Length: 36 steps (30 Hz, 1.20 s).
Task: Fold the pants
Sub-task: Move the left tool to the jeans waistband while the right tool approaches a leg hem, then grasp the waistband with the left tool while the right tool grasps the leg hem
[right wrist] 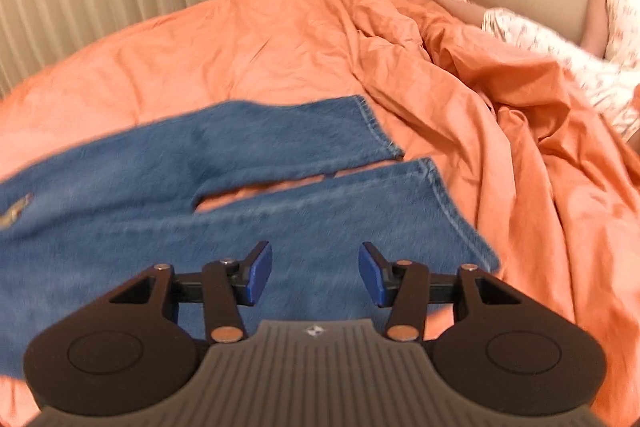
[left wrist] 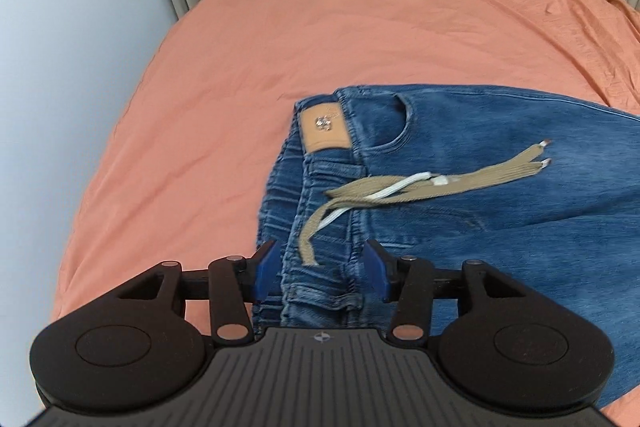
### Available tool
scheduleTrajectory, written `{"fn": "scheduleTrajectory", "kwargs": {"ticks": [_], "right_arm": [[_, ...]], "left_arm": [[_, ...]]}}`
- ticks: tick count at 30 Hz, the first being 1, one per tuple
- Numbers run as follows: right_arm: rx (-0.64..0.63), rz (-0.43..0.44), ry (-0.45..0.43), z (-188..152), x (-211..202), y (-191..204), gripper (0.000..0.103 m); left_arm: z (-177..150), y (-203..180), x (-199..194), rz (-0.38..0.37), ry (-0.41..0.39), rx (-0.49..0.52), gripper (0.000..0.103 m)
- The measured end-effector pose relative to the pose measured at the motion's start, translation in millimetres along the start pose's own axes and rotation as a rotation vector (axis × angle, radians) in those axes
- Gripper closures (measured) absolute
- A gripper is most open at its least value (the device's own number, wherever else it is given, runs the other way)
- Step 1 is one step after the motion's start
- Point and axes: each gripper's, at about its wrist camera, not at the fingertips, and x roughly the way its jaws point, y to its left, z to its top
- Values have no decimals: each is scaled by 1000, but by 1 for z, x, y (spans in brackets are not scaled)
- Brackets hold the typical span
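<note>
My left gripper (left wrist: 320, 273) gapes wide astride the jeans' (left wrist: 460, 195) waistband, drawstring (left wrist: 400, 189) at one o'clock. Only my right gripper (right wrist: 316, 273), equally open and empty, sees both leg hems (right wrist: 374, 125) at twelve.

Soft, even indoor light, no hard shadows or glare. Left wrist view cooler, right wrist view warmer w/ orange cast. Motion blur smears the jeans (right wrist: 240, 211) in right view; drawstring (left wrist: 400, 191) slightly soft. Heavy fisheye bend, dark vignette at corners.
</note>
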Motion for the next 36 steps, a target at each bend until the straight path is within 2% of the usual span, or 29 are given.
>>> {"fn": "scheduleTrajectory", "kwargs": {"ticks": [4,8,13,16,18,20,21,25,28,30,32,35,36], "right_arm": [[96,-10,17,37,47,-34,65],[177,3,49,62,98,-60,65],[356,44,85,79,161,-93,66],[442,52,110,84,192,-105,73],[506,71,142,84,211,-114,74],[558,72,159,81,224,-120,85],[569,71,156,81,227,-122,86],[489,68,91,98,215,-116,94],[455,128,-72,122,175,-108,98],[387,154,-167,134,146,-101,100],[350,101,-136,130,147,-103,100],[364,20,38,103,188,-117,100],[356,3,68,95,199,-119,100]], "left_arm": [[3,-19,5,30,14,1,46],[7,-37,23,32,52,-22,46],[11,-53,52,73,118,-23,46],[10,-56,72,105,176,-11,46],[6,-56,82,122,200,-19,45],[3,-55,88,126,208,-27,43],[2,-54,90,126,207,-27,42],[1,-52,94,124,216,-33,41],[1,-51,96,119,221,-38,41],[1,-52,95,119,219,-35,40],[1,-52,96,119,216,-36,40],[1,-50,97,121,216,-45,40],[1,-50,97,123,216,-45,40]]}}
